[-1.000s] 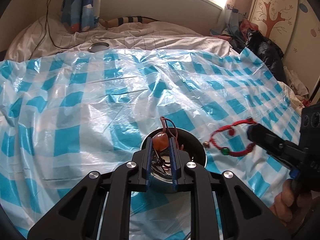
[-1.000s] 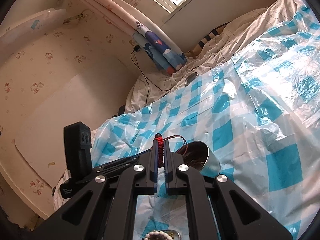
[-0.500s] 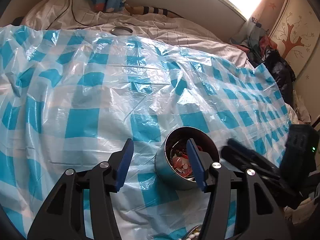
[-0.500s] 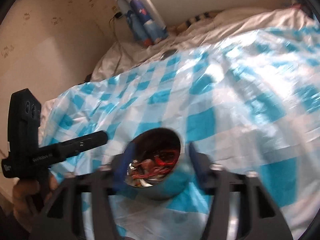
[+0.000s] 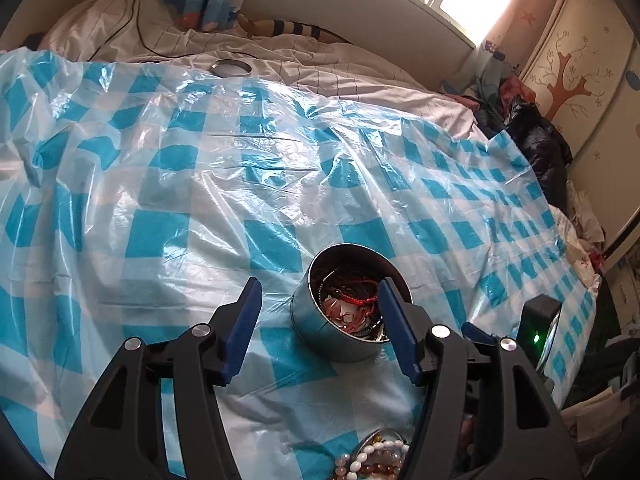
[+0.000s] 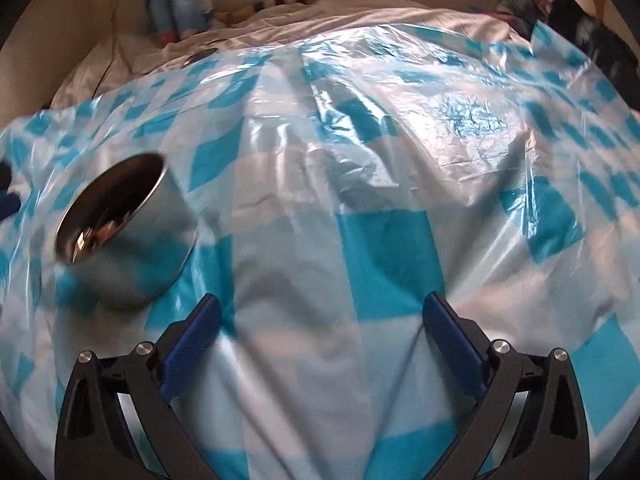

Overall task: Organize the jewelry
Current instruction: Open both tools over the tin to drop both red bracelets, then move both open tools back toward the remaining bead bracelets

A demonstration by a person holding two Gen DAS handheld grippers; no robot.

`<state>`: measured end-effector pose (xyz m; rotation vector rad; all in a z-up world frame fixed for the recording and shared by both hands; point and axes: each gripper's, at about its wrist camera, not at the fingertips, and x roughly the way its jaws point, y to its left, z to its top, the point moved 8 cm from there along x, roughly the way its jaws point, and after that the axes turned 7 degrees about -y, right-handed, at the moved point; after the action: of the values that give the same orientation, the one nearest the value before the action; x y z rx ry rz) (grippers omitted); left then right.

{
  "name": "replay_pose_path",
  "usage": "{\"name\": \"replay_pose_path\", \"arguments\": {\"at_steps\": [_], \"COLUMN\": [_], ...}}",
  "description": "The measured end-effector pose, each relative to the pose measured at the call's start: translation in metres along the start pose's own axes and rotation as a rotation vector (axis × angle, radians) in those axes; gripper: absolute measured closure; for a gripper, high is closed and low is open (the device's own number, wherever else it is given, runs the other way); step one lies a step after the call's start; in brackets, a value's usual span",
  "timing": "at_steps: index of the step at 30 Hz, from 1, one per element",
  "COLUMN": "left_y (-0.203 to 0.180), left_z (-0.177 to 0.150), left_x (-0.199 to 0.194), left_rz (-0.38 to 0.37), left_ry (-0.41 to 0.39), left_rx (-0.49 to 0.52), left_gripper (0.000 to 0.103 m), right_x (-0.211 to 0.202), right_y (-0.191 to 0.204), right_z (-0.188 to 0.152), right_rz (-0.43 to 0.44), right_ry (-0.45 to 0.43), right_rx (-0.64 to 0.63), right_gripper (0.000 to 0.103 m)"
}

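Left wrist view: the left gripper [image 5: 320,308] is held wide open and empty just in front of the tin [image 5: 348,300], which stands on the checked plastic sheet [image 5: 200,168] and is filled with tangled red cords and beads. Near the tin, at the bottom edge, a bead bracelet [image 5: 376,460] is seen. The right gripper [image 6: 320,320] is likewise spread wide with nothing held, the tin off to its left. The beads would best be pinched across one strand and lifted slowly, so that the tin is not tipped.
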<state>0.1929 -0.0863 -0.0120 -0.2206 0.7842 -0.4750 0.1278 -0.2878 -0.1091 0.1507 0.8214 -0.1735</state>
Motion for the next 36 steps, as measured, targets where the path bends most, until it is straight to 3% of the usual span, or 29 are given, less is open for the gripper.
{"name": "replay_pose_path", "arguments": {"at_steps": [7, 16, 19, 22, 23, 26, 28, 29, 33, 36], "left_y": [0.005, 0.012, 0.01, 0.01, 0.011, 0.016, 0.02, 0.021, 0.025, 0.023], "left_z": [-0.003, -0.022, -0.028, -0.03, -0.029, -0.028, -0.028, -0.029, -0.034, -0.039], "left_x": [-0.026, -0.043, -0.048, -0.05, -0.051, -0.052, -0.05, -0.048, -0.042, -0.036], "left_rz": [-0.03, -0.047, -0.053, -0.052, -0.05, -0.037, -0.027, -0.021, 0.012, 0.034], "left_ry": [-0.036, -0.031, -0.028, -0.028, -0.032, -0.038, -0.034, -0.03, -0.01, 0.004], "left_rx": [-0.044, -0.085, -0.081, -0.073, -0.073, -0.079, -0.074, -0.07, -0.038, -0.006], "left_gripper": [0.045, 0.041, 0.04, 0.04, 0.039, 0.037, 0.036, 0.036, 0.035, 0.033], "right_x": [-0.013, -0.033, -0.038, -0.06, -0.074, -0.151, -0.174, -0.176, -0.146, -0.143], "right_y": [-0.012, -0.029, -0.027, -0.026, -0.025, -0.01, 0.004, 0.01, 0.007, -0.001], "right_z": [-0.012, -0.008, -0.005, 0.008, 0.016, 0.043, 0.042, 0.042, 0.048, 0.048], "right_rz": [0.163, 0.45, 0.46, 0.419, 0.38, 0.23, 0.264, 0.296, 0.239, 0.233], "right_ry": [0.072, 0.061, 0.05, -0.064, -0.146, -0.512, -0.654, -0.682, -0.515, -0.497], "right_rx": [0.141, 0.382, 0.389, 0.357, 0.317, 0.151, 0.092, 0.073, 0.117, 0.156], "right_gripper": [0.005, 0.006, 0.006, 0.006, 0.006, 0.006, 0.006, 0.006, 0.006, 0.006]}}
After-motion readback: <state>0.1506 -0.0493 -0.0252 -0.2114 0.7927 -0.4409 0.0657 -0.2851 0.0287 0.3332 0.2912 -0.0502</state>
